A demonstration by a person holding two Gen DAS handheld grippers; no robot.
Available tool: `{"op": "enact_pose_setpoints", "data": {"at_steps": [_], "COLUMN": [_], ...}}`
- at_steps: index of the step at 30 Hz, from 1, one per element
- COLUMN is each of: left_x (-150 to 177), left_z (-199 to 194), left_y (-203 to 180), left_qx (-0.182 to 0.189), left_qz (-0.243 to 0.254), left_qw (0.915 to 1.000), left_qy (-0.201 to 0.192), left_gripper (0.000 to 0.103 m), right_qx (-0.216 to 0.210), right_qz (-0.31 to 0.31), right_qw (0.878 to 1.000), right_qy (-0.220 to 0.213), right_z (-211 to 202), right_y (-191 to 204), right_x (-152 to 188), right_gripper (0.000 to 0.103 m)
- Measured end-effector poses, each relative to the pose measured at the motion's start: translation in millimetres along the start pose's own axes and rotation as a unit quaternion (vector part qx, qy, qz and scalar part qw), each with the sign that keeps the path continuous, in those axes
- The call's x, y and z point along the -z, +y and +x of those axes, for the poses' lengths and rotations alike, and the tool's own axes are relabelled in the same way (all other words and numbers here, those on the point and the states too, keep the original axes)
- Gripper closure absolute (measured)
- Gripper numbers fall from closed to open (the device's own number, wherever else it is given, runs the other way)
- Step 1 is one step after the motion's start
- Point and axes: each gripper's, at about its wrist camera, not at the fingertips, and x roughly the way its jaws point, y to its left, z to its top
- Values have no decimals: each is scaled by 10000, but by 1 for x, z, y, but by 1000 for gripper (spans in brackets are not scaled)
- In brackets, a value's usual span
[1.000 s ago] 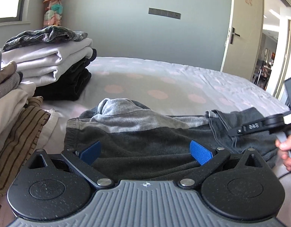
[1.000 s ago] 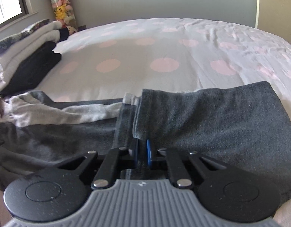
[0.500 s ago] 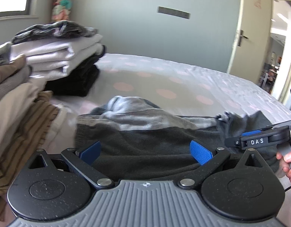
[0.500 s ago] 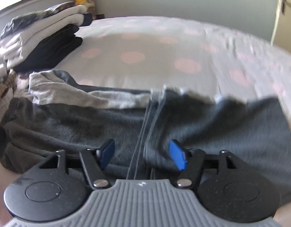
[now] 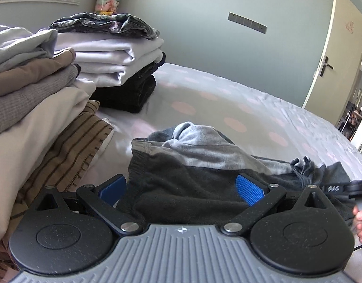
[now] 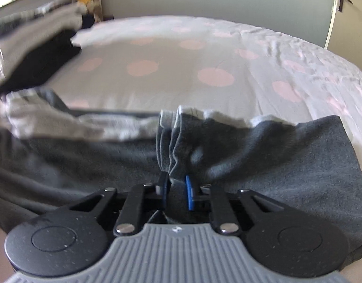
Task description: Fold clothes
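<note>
Right gripper [image 6: 177, 192] is closing its jaws on a bunched fold of one dark grey garment [image 6: 287, 155], cloth pinched between the two blue pads. Left gripper [image 5: 181, 186] stands spread wide over the same garment [image 5: 181, 188], pads clear of it. That garment lies on the spotted bed [image 5: 263, 108]. Two stacks of folded clothes sit at the left: near stack [image 5: 34, 94], far stack [image 5: 117, 70].

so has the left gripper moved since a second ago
Yes. The left gripper has shifted left: the folded stack now sits nearer the picture's centre and looms larger.
</note>
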Motion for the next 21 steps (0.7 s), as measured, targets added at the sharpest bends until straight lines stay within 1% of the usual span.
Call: {"op": "enact_pose_setpoints", "data": {"at_steps": [3,6,10,16,19,21], "left_x": [-2,-5,-7,-7,-7,-6], "left_z": [-1,-6,-13,-22,-27,-28], "left_y": [4,7,13,27,31,32], "left_qx": [34,40,49,65,89,113], "left_qz": [-41,-101,-141,-361,-429,-412], "left_qw": [10000,9999,9999,9993,9990,9990], "left_qy": [48,10,-7,70,95,131], "left_gripper": [0,0,0,0,0,0], "right_qx": [-299,-738,-1286,-2030,-2408,-2579], "right_qz": [500,988,1302,1394,1205,1029], "right_qw": [9982,9918,9819,9678,9619,9598], "right_qy": [-149,-329,-485,-521,-472,-414], "right_z": [-21,-40,-59,-67,-68,-64], "right_y": [-6,-8,8,64,101,128], "right_x": [-10,-23,-40,-62,-67,-69], "right_gripper": [86,86,86,86,86,86]}}
